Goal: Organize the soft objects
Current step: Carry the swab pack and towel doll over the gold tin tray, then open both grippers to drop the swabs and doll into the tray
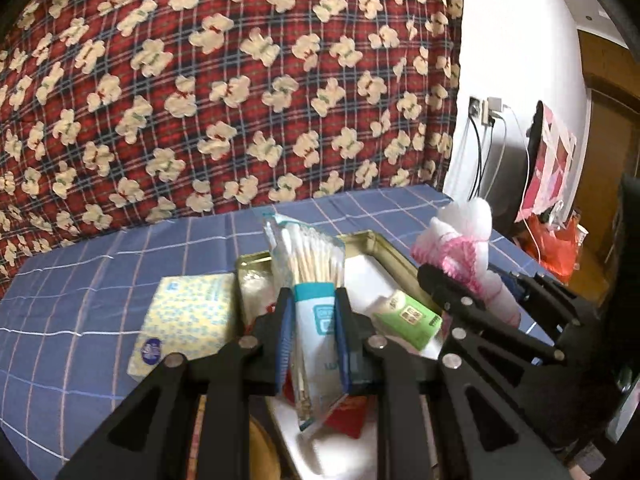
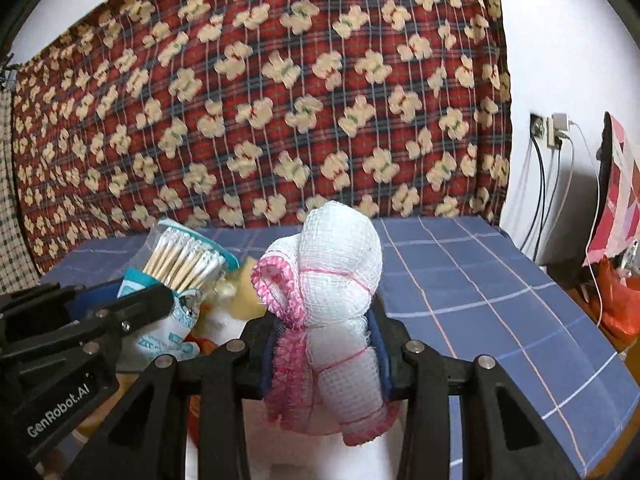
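My left gripper [image 1: 314, 336] is shut on a clear bag of cotton swabs [image 1: 310, 264] and holds it upright over an open gold tin box [image 1: 384, 246]. My right gripper [image 2: 326, 354] is shut on a white and pink mesh sponge [image 2: 340, 280], lifted above the table. The sponge also shows in the left wrist view [image 1: 464, 240], to the right of the tin. The bag of swabs shows in the right wrist view [image 2: 188, 264], at the left. A green and white packet [image 1: 408, 316] lies in the tin.
A yellow tissue pack [image 1: 188, 316] lies on the blue checked tablecloth [image 1: 80, 292] left of the tin. A red bear-print cloth [image 1: 224, 80] hangs behind. Wall sockets with cables [image 1: 486, 120] and a red bag [image 1: 554, 240] are at the right.
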